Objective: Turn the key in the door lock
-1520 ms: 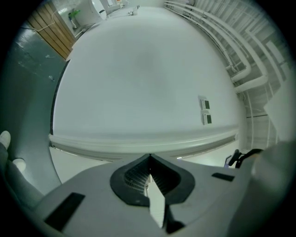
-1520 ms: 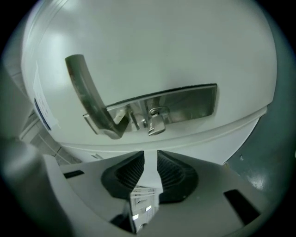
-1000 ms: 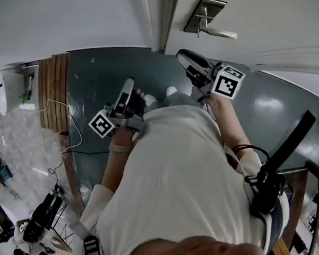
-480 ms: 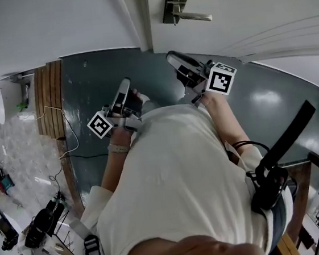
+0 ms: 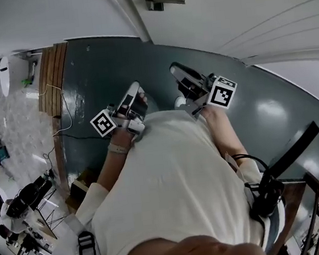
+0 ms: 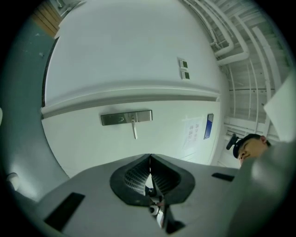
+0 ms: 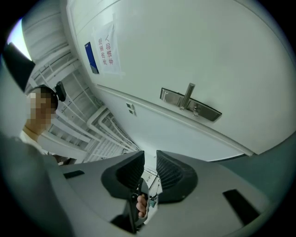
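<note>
door lock point(image 6: 126, 118) beyond left gripper point(image 6: 150, 159)

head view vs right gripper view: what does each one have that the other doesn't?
Head view only: the left gripper, the wearer's torso, the dark floor and camera gear at far left.
Right gripper view only: the paper notice and blue sign on the door, a second person at the left edge, and a straight look at the right gripper, whose jaws stand apart with nothing between them.
Both: the right gripper itself and the door handle.
</note>
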`<state>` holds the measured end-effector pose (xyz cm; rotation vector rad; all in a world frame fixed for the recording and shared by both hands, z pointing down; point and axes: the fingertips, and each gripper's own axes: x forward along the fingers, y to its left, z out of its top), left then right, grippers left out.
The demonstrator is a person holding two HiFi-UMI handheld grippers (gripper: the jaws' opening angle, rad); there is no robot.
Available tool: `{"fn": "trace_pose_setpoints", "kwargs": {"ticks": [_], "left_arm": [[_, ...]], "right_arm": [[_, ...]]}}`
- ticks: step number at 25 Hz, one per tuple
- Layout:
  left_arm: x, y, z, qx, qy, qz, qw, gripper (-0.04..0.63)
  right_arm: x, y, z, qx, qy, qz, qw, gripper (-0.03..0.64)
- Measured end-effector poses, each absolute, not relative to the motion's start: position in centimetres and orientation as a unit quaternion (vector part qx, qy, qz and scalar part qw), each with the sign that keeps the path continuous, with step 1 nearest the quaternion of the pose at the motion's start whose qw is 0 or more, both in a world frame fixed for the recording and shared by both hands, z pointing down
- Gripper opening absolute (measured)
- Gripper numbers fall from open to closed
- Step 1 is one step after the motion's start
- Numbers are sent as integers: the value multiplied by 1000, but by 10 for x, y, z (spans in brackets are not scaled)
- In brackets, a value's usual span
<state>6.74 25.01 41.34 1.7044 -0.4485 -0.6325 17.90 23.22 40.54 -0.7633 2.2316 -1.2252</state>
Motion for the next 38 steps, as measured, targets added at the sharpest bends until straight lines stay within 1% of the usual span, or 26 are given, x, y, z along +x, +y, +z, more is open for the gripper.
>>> {"fn": "trace_pose_setpoints", "kwargs": {"ticks": [3, 7, 11, 15, 19, 23, 29, 31, 35, 38], "left_arm": [[74, 252, 412, 735, -183, -262, 598, 9], [74, 250, 407, 752, -180, -256, 580, 9], [74, 250, 402, 772, -175, -250, 557, 9], [73, 252, 394, 780, -171, -243, 551, 9], [74, 250, 392, 783, -179, -247, 542, 9], [74, 251, 393, 767, -184, -259, 557, 9], [21, 270, 393, 756, -184, -280, 562, 9], [21, 269, 393, 752, -184, -285, 565, 9], [49, 254, 385, 745, -182, -289, 573, 9], [12, 266, 399, 746, -176, -289, 573, 9]], "right_arm": [[176, 233, 406, -269, 813, -456, 242, 71], [174, 236, 408, -265, 820, -449, 236, 71], [177, 238, 404, -272, 817, -444, 250, 71], [170, 236, 393, -262, 815, -445, 262, 71], [169, 234, 393, -262, 819, -446, 247, 71], [172, 233, 398, -272, 818, -452, 228, 69], [120, 253, 398, -264, 819, -460, 221, 69], [121, 251, 398, -266, 820, -460, 215, 69], [151, 237, 388, -271, 818, -463, 209, 69], [112, 251, 404, -275, 818, -462, 205, 69]]}}
